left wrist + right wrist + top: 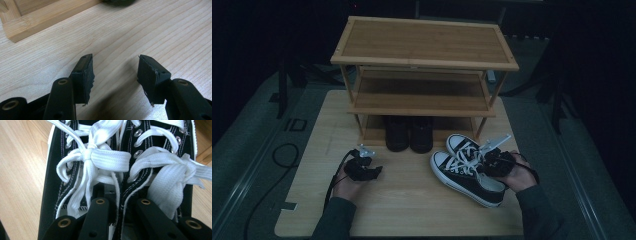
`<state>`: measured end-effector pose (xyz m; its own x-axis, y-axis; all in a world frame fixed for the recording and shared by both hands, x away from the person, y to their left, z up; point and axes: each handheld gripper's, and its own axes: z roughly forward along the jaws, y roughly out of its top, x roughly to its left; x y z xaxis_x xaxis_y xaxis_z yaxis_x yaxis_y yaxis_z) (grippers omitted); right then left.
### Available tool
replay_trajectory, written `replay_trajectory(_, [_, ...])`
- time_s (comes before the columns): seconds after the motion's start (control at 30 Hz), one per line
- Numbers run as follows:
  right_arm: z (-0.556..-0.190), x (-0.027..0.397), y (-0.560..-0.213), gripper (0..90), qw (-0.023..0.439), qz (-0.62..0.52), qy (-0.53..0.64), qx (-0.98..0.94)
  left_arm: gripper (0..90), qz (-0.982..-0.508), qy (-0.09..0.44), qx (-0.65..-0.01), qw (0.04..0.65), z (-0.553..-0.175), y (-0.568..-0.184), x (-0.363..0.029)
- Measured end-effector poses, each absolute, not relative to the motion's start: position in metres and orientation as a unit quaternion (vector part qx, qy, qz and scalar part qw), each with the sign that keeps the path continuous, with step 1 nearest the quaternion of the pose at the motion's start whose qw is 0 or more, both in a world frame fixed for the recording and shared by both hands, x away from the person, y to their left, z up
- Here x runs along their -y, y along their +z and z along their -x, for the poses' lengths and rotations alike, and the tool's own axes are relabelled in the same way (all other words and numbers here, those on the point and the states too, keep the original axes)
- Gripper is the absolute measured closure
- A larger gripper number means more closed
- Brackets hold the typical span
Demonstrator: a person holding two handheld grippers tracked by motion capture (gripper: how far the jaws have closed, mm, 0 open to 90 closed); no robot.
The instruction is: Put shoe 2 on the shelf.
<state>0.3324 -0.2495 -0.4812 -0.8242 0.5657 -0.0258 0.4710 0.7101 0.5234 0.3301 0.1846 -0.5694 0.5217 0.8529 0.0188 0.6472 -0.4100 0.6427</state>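
In the right gripper view, the right gripper [122, 207] sits at the bottom centre, its jaws clenched on the adjoining inner collars of the pair of sneakers [120, 170], one jaw inside each shoe. In the high view, the pair lies at lower right of the table [412, 210], long axis running from lower right (heels) to upper left (toes), toward the shoe rack [422, 70]. The rack's free shelf lies up-frame from the toes. The left gripper [115, 75] (released, nothing between its jaws) rests at lower left, well apart from the pair; the right hand is the nearer.
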Motion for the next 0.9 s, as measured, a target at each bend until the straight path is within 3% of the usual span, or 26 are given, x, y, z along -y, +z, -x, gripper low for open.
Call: replay_trajectory(0.9, [-0.328, 0.234, -0.425, 85.4, 0.104, -0.216, 0.269, -0.933, 47.2, -0.821, 0.175, -0.456, 0.294, -0.330, -0.570, -0.185])
